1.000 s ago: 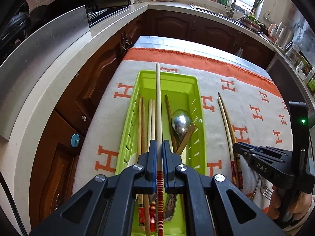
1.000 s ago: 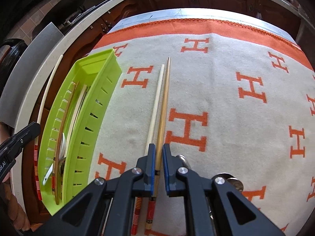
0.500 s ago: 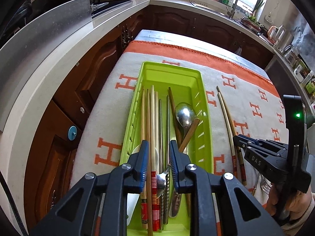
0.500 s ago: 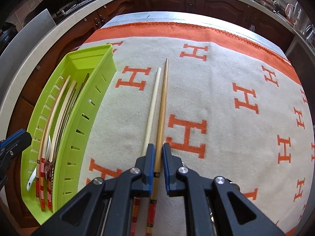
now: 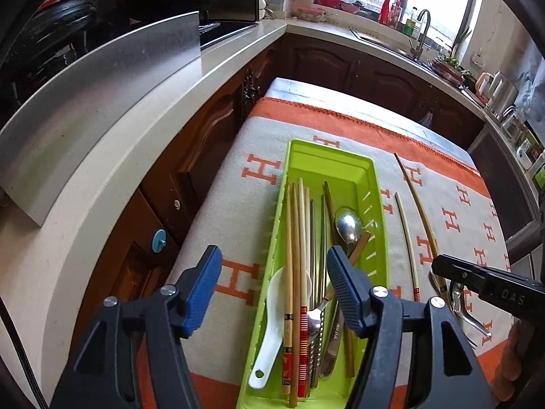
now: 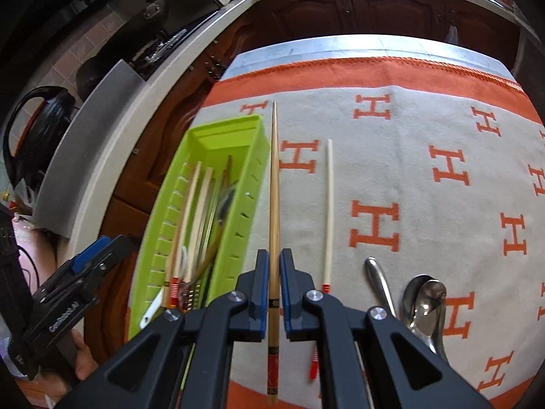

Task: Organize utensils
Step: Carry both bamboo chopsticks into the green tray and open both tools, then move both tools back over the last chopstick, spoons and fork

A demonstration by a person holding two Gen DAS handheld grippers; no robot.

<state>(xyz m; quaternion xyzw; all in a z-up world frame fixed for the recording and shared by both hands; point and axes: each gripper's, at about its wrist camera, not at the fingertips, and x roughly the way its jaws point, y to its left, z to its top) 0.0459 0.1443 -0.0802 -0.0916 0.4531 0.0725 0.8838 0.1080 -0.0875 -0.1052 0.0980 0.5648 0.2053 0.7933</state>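
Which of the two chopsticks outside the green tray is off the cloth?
The darker bamboo chopstick, pinched in the right claw. The paler chopstick lies alone on the cloth.

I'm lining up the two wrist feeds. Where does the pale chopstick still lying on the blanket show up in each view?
Left wrist view: the pale chopstick lies right of centre, on the blanket between the green tray and the darker chopstick.
Right wrist view: the pale chopstick lies just right of centre, right of the chopstick clamped in the right tool.
Shared landmark: the green tray.
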